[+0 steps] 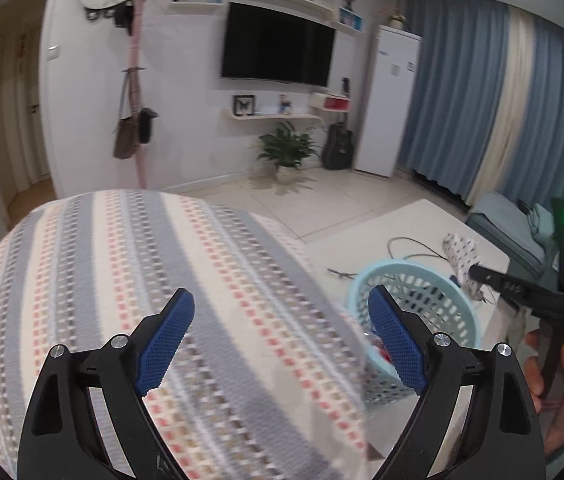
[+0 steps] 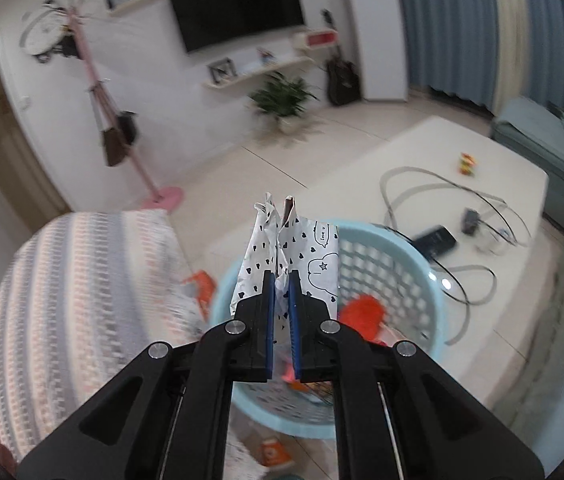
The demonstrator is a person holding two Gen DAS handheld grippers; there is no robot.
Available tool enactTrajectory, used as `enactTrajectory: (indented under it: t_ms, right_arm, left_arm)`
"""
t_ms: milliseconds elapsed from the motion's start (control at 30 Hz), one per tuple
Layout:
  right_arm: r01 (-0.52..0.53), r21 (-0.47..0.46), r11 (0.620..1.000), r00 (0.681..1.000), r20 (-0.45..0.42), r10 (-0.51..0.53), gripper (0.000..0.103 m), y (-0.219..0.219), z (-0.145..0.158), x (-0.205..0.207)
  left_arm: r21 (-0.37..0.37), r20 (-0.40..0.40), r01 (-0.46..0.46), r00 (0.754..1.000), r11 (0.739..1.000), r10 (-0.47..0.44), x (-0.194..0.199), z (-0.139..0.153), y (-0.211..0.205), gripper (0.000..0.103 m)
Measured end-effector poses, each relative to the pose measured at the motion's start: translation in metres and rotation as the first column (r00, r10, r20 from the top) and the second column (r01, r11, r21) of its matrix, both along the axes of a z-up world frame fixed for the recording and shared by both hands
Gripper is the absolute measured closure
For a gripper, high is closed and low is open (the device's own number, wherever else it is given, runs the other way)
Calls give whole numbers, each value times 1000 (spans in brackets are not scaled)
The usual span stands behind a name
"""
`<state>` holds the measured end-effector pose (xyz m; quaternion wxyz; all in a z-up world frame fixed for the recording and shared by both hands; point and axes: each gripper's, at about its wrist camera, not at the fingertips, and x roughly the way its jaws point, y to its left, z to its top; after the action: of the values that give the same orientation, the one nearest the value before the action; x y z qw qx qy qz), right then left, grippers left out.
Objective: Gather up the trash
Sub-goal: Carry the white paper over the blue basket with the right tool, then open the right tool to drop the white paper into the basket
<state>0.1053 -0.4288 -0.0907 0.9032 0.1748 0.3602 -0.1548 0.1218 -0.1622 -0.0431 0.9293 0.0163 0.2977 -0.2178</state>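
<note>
My right gripper (image 2: pixel 281 280) is shut on a crumpled white paper wrapper with black hearts (image 2: pixel 290 248), held above the near rim of a light blue mesh basket (image 2: pixel 394 264). Red and orange trash (image 2: pixel 364 314) lies inside the basket. In the left wrist view the right gripper (image 1: pixel 478 272) holds the same wrapper (image 1: pixel 460 256) above the basket (image 1: pixel 422 300). My left gripper (image 1: pixel 282 312) is open and empty, above a striped cushion (image 1: pixel 142 280), left of the basket.
A white low table (image 2: pixel 462 152) carries a looped cable (image 2: pixel 434 184), a dark phone (image 2: pixel 436 240), a small adapter (image 2: pixel 471 216) and a small colourful item (image 2: pixel 467 164). Orange packets (image 2: pixel 202 284) lie on the floor by the striped cushion (image 2: pixel 82 300). A blue sofa (image 2: pixel 542 140) stands right.
</note>
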Motion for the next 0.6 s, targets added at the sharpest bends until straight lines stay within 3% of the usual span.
enactTrajectory:
  t_ms: [167,233,333,367,400,600]
  right_arm:
    - [47,59,997,997,-67,-43,97,-29,-29,-6]
    - [45,76,996,997,-70,-40,92,-38,-36,-7]
    - [52,55,997,996,-78,-47,67,-43,-39,-8]
    - [59,51,997,996,-74,-55,51,-45,-38,-10]
    - [68,47,997,996,-67,-65,49,-46,-37,-13]
    - [49,72,996,998,-44,-46,48,-37,-26,-26]
  left_arm:
    - [36,0,33,999,999,-33,-5,-6,-22,17]
    - [44,-3,37,999,998,-37,-4,-7,-25,16]
    - [45,-12,32,999,998,-31,-3,-8,-25,14]
    - [38,-17,29,999,999,-28,-4,-8,-22,14]
    - [31,-20,23,1000,999,-22,-4,-8,-20,13]
    - [13,-22,-2,1000,1000,2,-11,-6,-7,13]
